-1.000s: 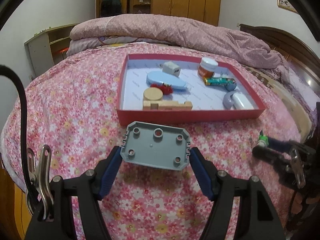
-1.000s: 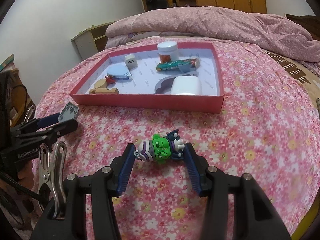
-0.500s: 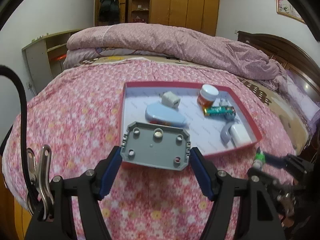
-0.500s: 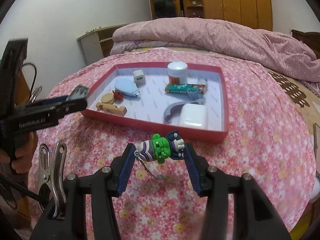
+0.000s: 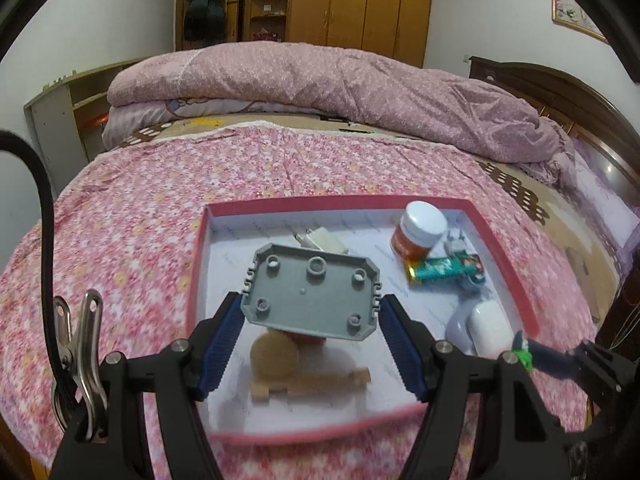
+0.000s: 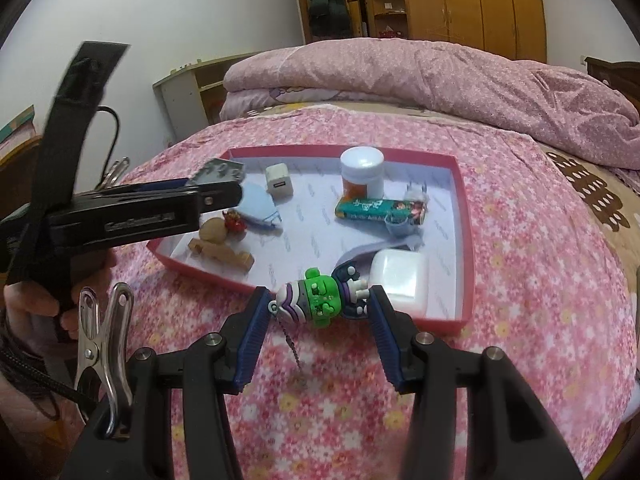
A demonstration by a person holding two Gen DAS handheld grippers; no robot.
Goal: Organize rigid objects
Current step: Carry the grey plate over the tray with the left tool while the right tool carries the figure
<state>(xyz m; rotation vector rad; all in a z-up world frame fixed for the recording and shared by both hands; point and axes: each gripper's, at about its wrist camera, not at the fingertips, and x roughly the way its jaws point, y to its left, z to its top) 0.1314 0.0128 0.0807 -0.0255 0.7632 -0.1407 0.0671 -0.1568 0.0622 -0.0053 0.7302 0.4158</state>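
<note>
Dangling chain [image 6: 292, 350] under the toy [image 6: 320, 302] shows only from the right wrist.

The left wrist view looks forward and downward from close above the near-left part of the red tray [image 5: 516, 276], facing the folded quilt [image 5: 320, 92] and wardrobe [image 5: 360, 4]. The right wrist view sits just short of the tray's [image 6: 466, 240] near edge, lower and further right, facing likewise. Both share the tray, quilt [image 6: 440, 76] and wardrobe [image 6: 472, 0].
</note>
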